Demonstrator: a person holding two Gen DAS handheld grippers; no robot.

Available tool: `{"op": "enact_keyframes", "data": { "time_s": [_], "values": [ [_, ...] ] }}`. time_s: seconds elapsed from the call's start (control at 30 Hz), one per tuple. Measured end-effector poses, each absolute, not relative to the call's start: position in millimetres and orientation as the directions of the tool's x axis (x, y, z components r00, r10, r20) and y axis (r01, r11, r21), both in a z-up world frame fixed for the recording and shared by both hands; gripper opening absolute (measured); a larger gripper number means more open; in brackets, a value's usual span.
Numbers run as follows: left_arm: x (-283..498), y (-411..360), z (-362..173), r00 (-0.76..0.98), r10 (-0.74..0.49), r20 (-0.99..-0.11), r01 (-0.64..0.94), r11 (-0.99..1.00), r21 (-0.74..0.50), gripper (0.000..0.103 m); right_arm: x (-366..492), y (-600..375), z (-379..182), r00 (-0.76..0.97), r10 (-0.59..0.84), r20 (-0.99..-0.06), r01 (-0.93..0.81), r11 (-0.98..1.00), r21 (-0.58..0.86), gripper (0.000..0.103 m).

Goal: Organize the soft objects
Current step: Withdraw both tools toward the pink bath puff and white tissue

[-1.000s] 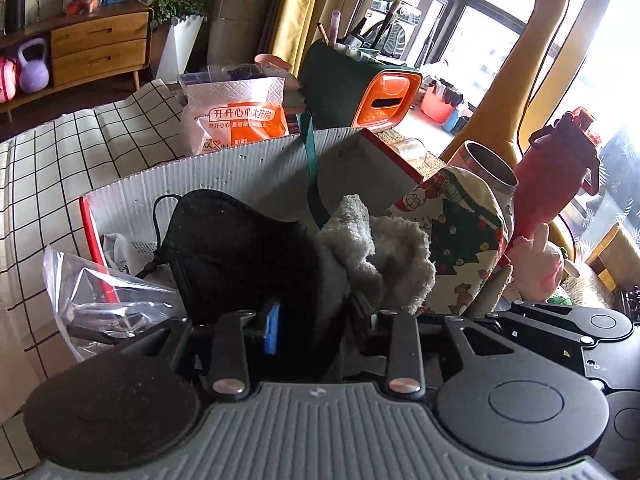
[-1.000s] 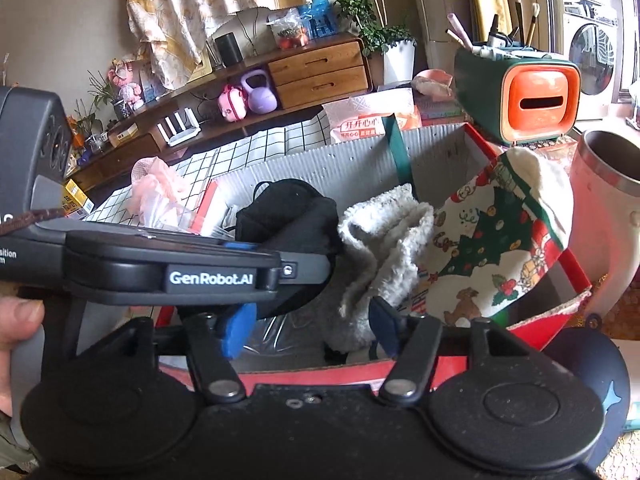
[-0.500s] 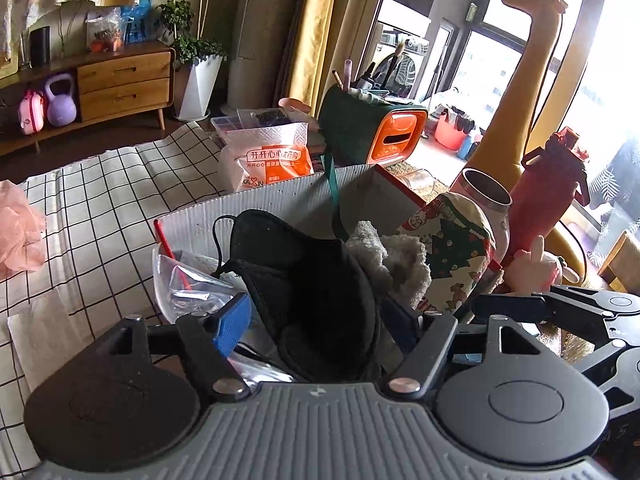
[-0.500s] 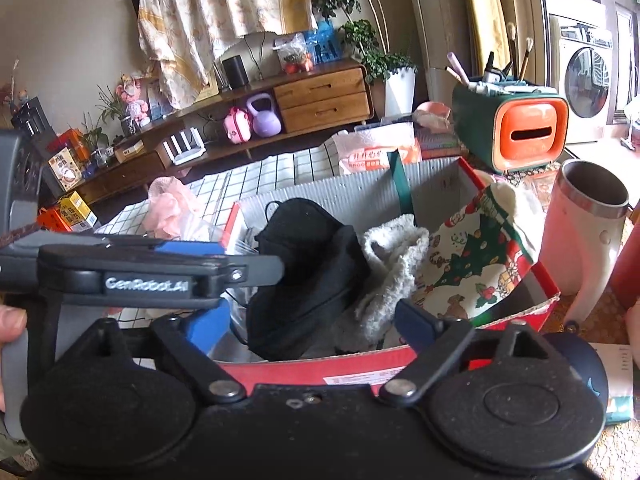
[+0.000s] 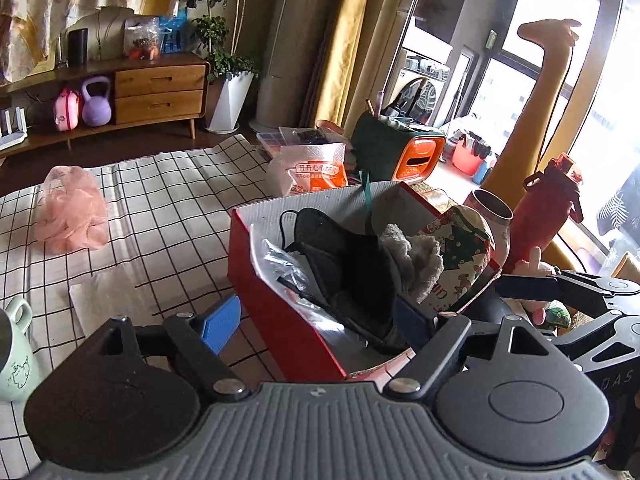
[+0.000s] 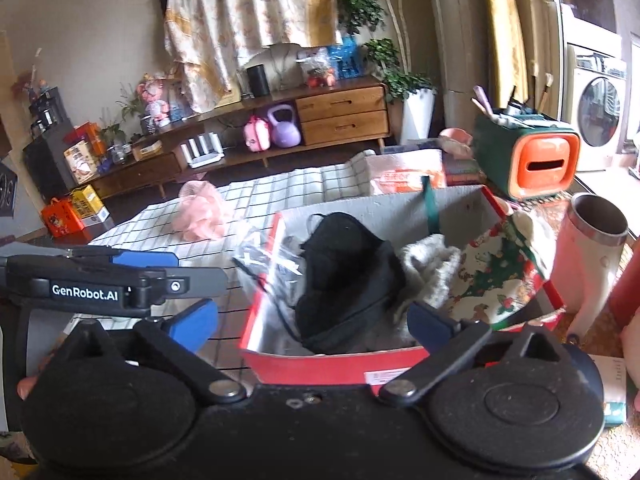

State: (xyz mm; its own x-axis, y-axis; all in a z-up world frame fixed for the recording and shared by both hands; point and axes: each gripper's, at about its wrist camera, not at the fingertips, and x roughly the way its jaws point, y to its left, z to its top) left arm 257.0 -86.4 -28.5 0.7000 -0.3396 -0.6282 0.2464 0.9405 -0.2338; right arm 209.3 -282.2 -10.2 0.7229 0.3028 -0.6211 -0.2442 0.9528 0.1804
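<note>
A red cardboard box on the checked cloth holds a black fabric piece, a grey fluffy cloth, a Christmas-print fabric and a clear plastic bag. My left gripper hangs just in front of the box, its jaws still opening, nothing pressed between them. My right gripper stands before the box's near wall, jaws opening wide and gripping nothing. A pink plastic bag lies apart on the cloth.
A pale green mug sits at the near left beside a white paper sheet. Behind the box are a snack bag, a green-orange organiser, a steel-rimmed cup and a red bottle.
Both grippers have let go of the soft things in the box, spread their jaws and drawn back and up. The black fabric and grey cloth stay in the box.
</note>
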Motion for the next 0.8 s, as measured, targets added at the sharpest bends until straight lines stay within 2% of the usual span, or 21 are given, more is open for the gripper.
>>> {"op": "enact_keyframes", "data": {
  "time_s": [0.1,0.17,0.5,0.8],
  "values": [
    [247.2,-71.0,-27.7,0.712,-0.332,-0.619,0.23,0.943,-0.241,0.092,208.0,-272.0,-7.0,0.721,0.324,-0.613,-0.268,0.946,0.185,0.101],
    [239.9,-61.5,-27.7,0.726,-0.313,-0.613,0.214,0.949,-0.231,0.103,208.6,-266.7,-5.6,0.719,0.338,-0.607,-0.277,0.941,0.197,0.101],
    [216.7,-22.3,-43.0,0.797,-0.17,-0.58,0.092,0.983,-0.162,0.103,227.0,-224.2,-2.6,0.681,0.377,-0.628,-0.307,0.925,0.223,0.101],
    [213.8,9.2,-74.6,0.811,-0.096,-0.577,-0.017,0.982,-0.188,0.103,262.1,-180.0,-10.7,0.631,0.391,-0.67,-0.337,0.916,0.217,0.101]
  ]
}}
